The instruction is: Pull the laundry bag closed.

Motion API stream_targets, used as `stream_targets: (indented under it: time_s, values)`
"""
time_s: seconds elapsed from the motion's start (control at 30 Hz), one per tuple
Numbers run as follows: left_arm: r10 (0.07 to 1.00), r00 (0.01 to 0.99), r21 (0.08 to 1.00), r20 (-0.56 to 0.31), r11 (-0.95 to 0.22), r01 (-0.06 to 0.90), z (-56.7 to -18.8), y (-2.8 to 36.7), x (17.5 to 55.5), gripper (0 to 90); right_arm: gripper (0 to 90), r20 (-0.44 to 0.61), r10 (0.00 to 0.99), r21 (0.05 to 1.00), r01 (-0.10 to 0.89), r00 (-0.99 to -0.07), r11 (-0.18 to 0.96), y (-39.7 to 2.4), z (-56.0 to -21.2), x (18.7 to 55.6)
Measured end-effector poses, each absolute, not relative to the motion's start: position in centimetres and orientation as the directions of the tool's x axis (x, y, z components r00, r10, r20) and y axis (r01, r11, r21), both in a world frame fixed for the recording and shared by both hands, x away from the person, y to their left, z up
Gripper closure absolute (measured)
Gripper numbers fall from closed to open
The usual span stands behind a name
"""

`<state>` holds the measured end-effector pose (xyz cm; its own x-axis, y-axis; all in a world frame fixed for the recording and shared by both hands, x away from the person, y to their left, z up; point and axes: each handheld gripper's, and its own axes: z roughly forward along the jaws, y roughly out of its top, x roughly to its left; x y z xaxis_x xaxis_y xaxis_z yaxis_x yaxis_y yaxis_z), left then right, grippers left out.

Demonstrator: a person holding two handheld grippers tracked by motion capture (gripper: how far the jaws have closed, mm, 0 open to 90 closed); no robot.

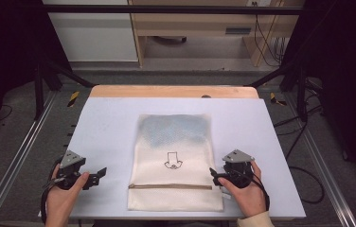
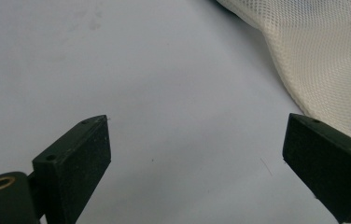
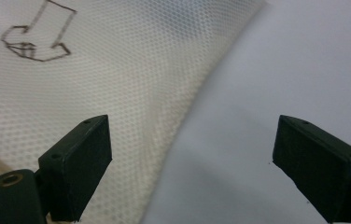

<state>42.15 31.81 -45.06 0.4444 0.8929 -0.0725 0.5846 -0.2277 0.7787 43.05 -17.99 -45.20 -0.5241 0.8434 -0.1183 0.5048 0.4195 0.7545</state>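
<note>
A cream mesh bag (image 1: pixel 173 158) lies flat in the middle of the white table (image 1: pixel 105 123), with a dark arrow drawing (image 1: pixel 171 161) on it, a brown zipper (image 1: pixel 170 186) across its near end and something bluish showing through its far end. My left gripper (image 1: pixel 101 174) rests on the table left of the bag, open, jaws wide apart over bare table (image 2: pixel 164 93), the bag's edge (image 2: pixel 318 60) by its right jaw. My right gripper (image 1: pixel 212 175) sits at the bag's right edge, open, its left jaw over the mesh (image 3: pixel 117 70).
A wooden strip (image 1: pixel 173 91) runs along the table's far edge. Metal rails (image 1: pixel 20 156) flank both sides. Beyond the table stand a wooden desk (image 1: pixel 200 28) and cables (image 1: pixel 271 42) on the grey floor. The person's hands hold both grippers near the front edge.
</note>
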Motion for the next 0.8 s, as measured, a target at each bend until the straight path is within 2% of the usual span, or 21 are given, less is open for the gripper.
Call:
stream_targets:
  time_s: [0.03,0.17,0.27,0.53,0.67,0.8]
  values:
    - [0.894,0.440,0.782,-0.082,-0.216,0.585,-45.0,32.1,41.9,7.5,12.8,-0.135,0.816,0.745,0.486,-0.563,0.458,-16.8,-44.8,42.9]
    - [0.895,0.441,0.784,-0.068,-0.225,0.578,-44.7,32.3,41.5,7.5,14.3,-0.156,0.783,0.721,0.472,-0.602,0.507,-15.2,-44.4,42.6]
    - [0.899,0.436,0.776,-0.027,-0.257,0.577,-44.4,32.6,40.9,7.4,15.8,-0.175,0.724,0.701,0.432,-0.668,0.568,-12.9,-43.5,42.2]
    - [0.897,0.441,0.761,0.016,-0.296,0.577,-44.0,32.5,40.4,7.5,18.4,-0.182,0.652,0.672,0.391,-0.736,0.629,-9.7,-42.2,42.1]
    - [0.893,0.450,0.758,0.019,-0.306,0.575,-44.2,32.5,40.1,7.5,21.3,-0.188,0.567,0.628,0.345,-0.802,0.698,-7.1,-41.3,42.4]
    - [0.896,0.443,0.740,0.031,-0.318,0.592,-44.6,33.4,40.6,7.2,21.7,-0.180,0.529,0.616,0.324,-0.829,0.718,-5.5,-40.9,42.7]
